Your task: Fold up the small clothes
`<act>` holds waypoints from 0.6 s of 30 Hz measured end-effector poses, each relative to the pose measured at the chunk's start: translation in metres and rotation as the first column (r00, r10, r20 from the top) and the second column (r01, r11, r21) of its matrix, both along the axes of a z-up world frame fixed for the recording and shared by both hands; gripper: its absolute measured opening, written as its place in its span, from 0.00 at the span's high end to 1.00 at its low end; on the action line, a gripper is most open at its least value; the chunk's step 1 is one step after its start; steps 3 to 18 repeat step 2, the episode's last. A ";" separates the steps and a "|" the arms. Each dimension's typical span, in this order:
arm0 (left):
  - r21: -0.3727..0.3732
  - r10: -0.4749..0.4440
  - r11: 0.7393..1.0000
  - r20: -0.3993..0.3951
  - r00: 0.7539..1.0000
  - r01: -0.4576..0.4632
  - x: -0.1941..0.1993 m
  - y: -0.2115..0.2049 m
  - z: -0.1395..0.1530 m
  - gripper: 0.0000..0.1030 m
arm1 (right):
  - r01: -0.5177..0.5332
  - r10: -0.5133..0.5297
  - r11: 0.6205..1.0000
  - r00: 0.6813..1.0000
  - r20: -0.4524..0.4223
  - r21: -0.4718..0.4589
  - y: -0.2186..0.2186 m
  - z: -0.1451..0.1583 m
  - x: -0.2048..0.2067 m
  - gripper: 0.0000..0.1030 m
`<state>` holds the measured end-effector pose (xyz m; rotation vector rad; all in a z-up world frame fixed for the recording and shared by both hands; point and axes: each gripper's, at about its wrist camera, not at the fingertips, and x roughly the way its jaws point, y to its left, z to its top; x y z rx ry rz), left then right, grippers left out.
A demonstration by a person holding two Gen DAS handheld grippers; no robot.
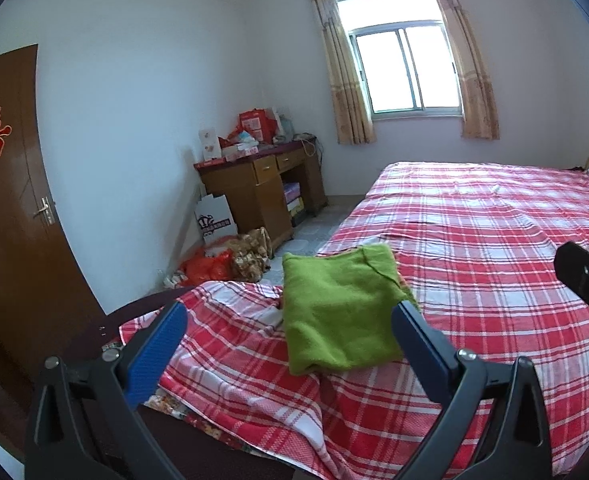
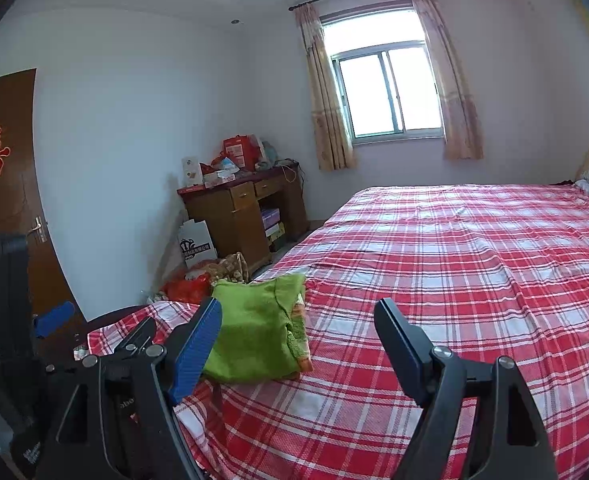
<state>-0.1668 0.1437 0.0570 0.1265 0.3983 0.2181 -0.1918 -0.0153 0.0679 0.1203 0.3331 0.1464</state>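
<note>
The folded lime-green fleece garment (image 1: 340,312) lies on the red-and-white plaid bedsheet (image 1: 474,240), near the bed's foot corner. It sits just ahead of the left tool (image 1: 290,330), between the lines of its two fingers, and ahead and to the left of the right tool (image 2: 298,334). Both tools stand wide open and hold nothing; neither touches the cloth.

The garment looks soft, light and limp, so it should sag and drape once lifted and may slide over the smooth sheet if pushed. A single pinch would likely let the layers fall open. In the right wrist view an orange patterned layer (image 2: 303,354) shows along its right edge, so another piece may lie underneath. The firmest hold is probably at a corner or the doubled edge nearest the tools, pinching all layers together.

Beyond the left tool's left finger the bed ends; a wooden desk (image 1: 262,188) piled with boxes, a white paper bag (image 1: 216,218) and an orange plastic bag (image 1: 210,268) stand well apart on the floor. Nothing blocks the way on the bed, though the sheet bunches beside the garment.
</note>
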 end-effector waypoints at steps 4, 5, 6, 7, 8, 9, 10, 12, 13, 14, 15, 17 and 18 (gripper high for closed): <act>-0.019 -0.013 1.000 -0.015 1.000 0.012 0.001 0.002 0.000 0.00 | 0.001 -0.001 1.000 1.000 -0.001 0.000 0.000 0.000 0.000 0.23; -0.019 -0.013 1.000 -0.015 1.000 0.012 0.001 0.002 0.000 0.00 | 0.001 -0.001 1.000 1.000 -0.001 0.000 0.000 0.000 0.000 0.23; -0.019 -0.013 1.000 -0.015 1.000 0.012 0.001 0.002 0.000 0.00 | 0.001 -0.001 1.000 1.000 -0.001 0.000 0.000 0.000 0.000 0.23; -0.019 -0.013 1.000 -0.015 1.000 0.012 0.001 0.002 0.000 0.00 | 0.001 -0.001 1.000 1.000 -0.001 0.000 0.000 0.000 0.000 0.23; -0.019 -0.013 1.000 -0.015 1.000 0.012 0.001 0.002 0.000 0.00 | 0.001 -0.001 1.000 1.000 -0.001 0.000 0.000 0.000 0.000 0.23; -0.019 -0.013 1.000 -0.015 1.000 0.012 0.001 0.002 0.000 0.00 | 0.001 -0.001 1.000 1.000 -0.001 0.000 0.000 0.000 0.000 0.23; -0.019 -0.013 1.000 -0.015 1.000 0.012 0.001 0.002 0.000 0.00 | 0.001 -0.001 1.000 1.000 -0.001 0.000 0.000 0.000 0.000 0.23; -0.019 -0.013 1.000 -0.015 1.000 0.012 0.001 0.002 0.000 0.00 | 0.001 -0.001 1.000 1.000 -0.001 0.000 0.000 0.000 0.000 0.23; -0.019 -0.013 1.000 -0.015 1.000 0.012 0.001 0.002 0.000 0.00 | 0.001 -0.001 1.000 1.000 -0.001 0.000 0.000 0.000 0.000 0.23; -0.019 -0.013 1.000 -0.015 1.000 0.012 0.001 0.002 0.000 0.00 | 0.001 -0.001 1.000 1.000 -0.001 0.000 0.000 0.000 0.000 0.23; -0.019 -0.013 1.000 -0.015 1.000 0.012 0.001 0.002 0.000 0.00 | 0.001 -0.001 1.000 1.000 -0.001 0.000 0.000 0.000 0.000 0.23; -0.019 -0.013 1.000 -0.015 1.000 0.012 0.001 0.002 0.000 0.00 | 0.001 -0.001 1.000 1.000 -0.001 0.000 0.000 0.000 0.000 0.23; -0.019 -0.013 1.000 -0.015 1.000 0.012 0.001 0.002 0.000 0.00 | 0.001 -0.001 1.000 1.000 -0.001 0.000 0.000 0.000 0.000 0.23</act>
